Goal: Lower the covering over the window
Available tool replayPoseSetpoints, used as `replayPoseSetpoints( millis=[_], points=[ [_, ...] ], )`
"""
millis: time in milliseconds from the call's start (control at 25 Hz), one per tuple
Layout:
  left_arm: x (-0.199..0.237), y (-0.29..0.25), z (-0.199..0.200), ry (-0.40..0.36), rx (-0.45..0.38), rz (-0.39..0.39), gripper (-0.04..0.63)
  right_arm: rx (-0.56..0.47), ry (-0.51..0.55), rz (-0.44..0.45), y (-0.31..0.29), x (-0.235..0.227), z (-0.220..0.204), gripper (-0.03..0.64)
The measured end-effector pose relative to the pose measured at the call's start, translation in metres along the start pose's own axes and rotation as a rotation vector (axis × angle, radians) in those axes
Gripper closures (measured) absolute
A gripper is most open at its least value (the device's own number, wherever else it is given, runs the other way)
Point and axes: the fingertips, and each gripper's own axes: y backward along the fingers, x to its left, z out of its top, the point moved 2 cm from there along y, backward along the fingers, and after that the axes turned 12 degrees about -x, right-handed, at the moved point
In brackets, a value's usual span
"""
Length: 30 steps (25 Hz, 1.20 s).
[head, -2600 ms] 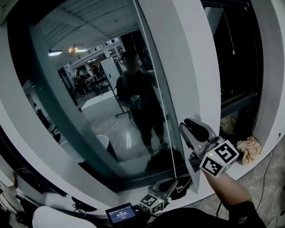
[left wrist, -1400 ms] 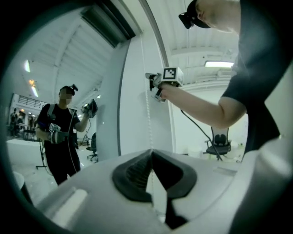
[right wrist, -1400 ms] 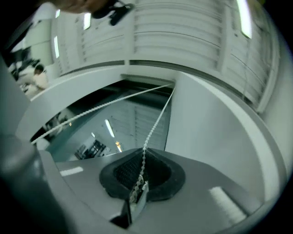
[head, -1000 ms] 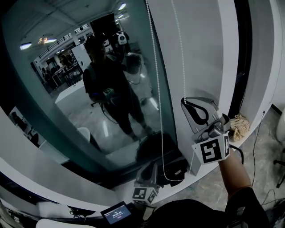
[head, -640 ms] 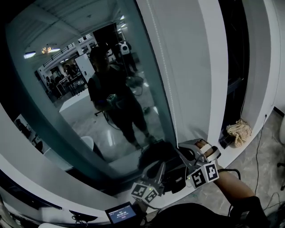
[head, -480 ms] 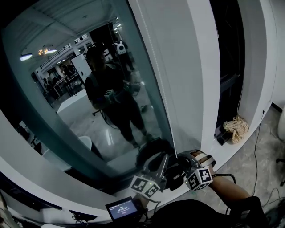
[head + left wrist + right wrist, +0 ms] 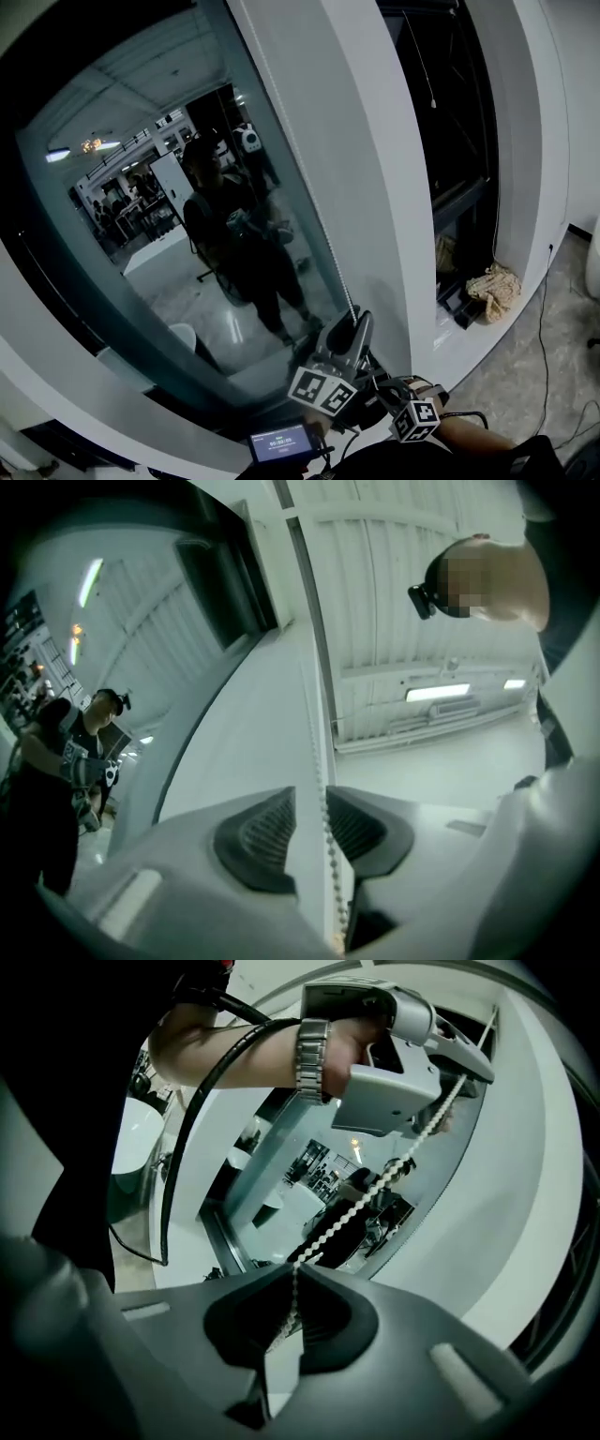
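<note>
A white bead chain (image 7: 302, 178) hangs down the white pillar (image 7: 375, 187) beside the large window pane (image 7: 169, 253). My left gripper (image 7: 359, 323) points up along the chain. In the left gripper view its jaws have just been opening, and the chain (image 7: 324, 836) runs through the gap between the ribbed pads (image 7: 265, 829) without being pressed. Lower down, my right gripper (image 7: 292, 1302) is shut on the same chain (image 7: 370, 1190); its marker cube (image 7: 415, 419) shows near the bottom edge of the head view. No covering shows over the glass.
The pane mirrors a lit room and the person. Right of the pillar is a dark second window (image 7: 450, 141) with its own cord (image 7: 419, 56). A crumpled cloth (image 7: 494, 281) lies on the low sill. A cable (image 7: 542, 309) trails across the floor. A small screen (image 7: 286, 441) glows at the bottom.
The right gripper came down from beside the pillar to near the sill with the chain. The left gripper rose up along the chain, above the right one.
</note>
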Motion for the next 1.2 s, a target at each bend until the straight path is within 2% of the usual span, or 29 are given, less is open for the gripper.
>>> replayPoseSetpoints(
  millis=[40, 80, 120, 240, 360, 640, 680, 760, 800, 880, 1000, 1040, 1200],
  points=[
    [-0.002, -0.004, 0.003, 0.012, -0.006, -0.006, 0.508, -0.010, -0.016, -0.002, 0.001, 0.001, 0.002, 0.612],
    [-0.004, -0.008, 0.007, 0.024, -0.012, -0.019, 0.573, -0.017, -0.030, -0.006, 0.003, 0.000, 0.003, 0.612],
    [-0.006, -0.012, 0.011, 0.032, -0.016, -0.037, 0.592, -0.018, -0.039, -0.012, 0.004, -0.002, 0.003, 0.612],
    [-0.012, -0.015, 0.013, 0.012, 0.015, -0.088, 0.595, -0.011, -0.046, -0.031, 0.006, -0.009, -0.002, 0.612],
    [-0.011, -0.007, 0.007, 0.023, 0.048, -0.085, 0.595, -0.017, -0.064, -0.037, 0.008, -0.009, -0.003, 0.612],
    [-0.018, -0.007, 0.019, 0.015, 0.002, -0.108, 0.592, -0.026, -0.097, -0.048, 0.009, -0.010, -0.003, 0.611],
    [-0.017, -0.009, 0.023, 0.013, -0.022, -0.095, 0.583, -0.026, -0.096, -0.050, 0.009, -0.012, -0.002, 0.611],
    [-0.011, -0.014, 0.032, 0.020, -0.069, -0.070, 0.483, -0.023, -0.088, -0.052, 0.008, -0.018, -0.002, 0.611],
    [-0.009, -0.017, 0.035, 0.021, -0.080, -0.064, 0.476, -0.022, -0.085, -0.051, 0.008, -0.018, -0.002, 0.611],
    [-0.007, -0.020, 0.035, 0.023, -0.080, -0.064, 0.537, -0.021, -0.086, -0.048, 0.008, -0.016, -0.002, 0.611],
    [-0.009, -0.024, 0.033, 0.054, -0.089, -0.069, 0.526, -0.019, -0.089, -0.038, 0.009, -0.011, -0.003, 0.611],
    [-0.010, -0.024, 0.032, 0.061, -0.095, -0.069, 0.578, -0.020, -0.091, -0.035, 0.009, -0.009, -0.004, 0.611],
    [-0.004, -0.019, 0.033, 0.096, -0.110, -0.047, 0.586, -0.026, -0.123, -0.052, 0.014, -0.015, -0.003, 0.611]
  ],
)
